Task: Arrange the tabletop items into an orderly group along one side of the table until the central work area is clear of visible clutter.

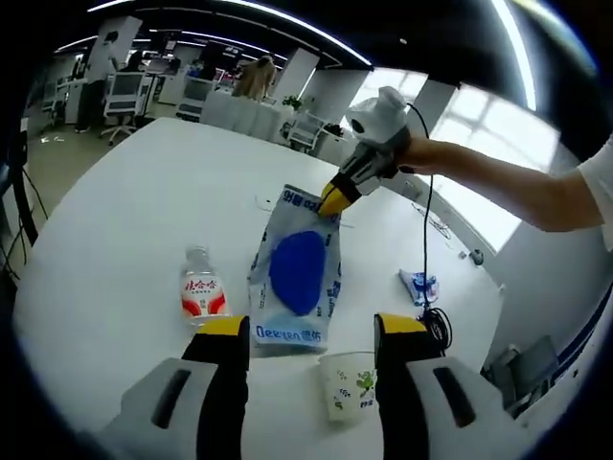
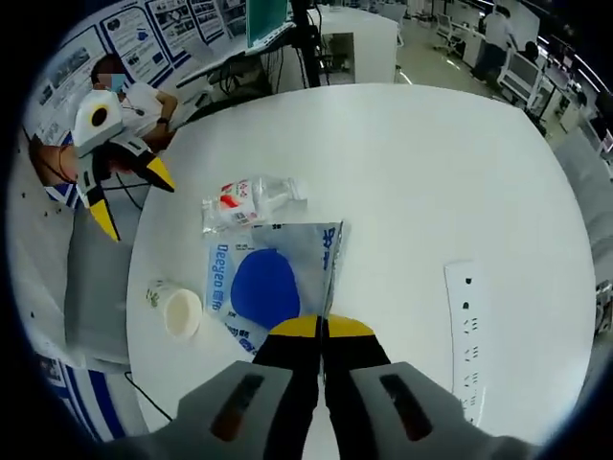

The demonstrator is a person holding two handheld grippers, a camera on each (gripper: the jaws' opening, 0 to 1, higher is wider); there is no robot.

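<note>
- The right gripper [image 2: 323,331] has its jaws pinched shut on the far edge of the blue-and-white plastic packet [image 1: 297,273], mid-table.
- The left gripper [image 1: 311,331] hangs with jaws apart, holding nothing.
- The water bottle [image 1: 201,287] lies beside the packet; the paper cup [image 1: 347,385] stands by the table [image 1: 124,201] edge.
- Likely next: drag the packet toward one edge.

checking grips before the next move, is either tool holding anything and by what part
The right tool is shut on the far short edge of the blue-and-white packet, the end away from the left tool. The left tool is open and holds nothing.
</note>
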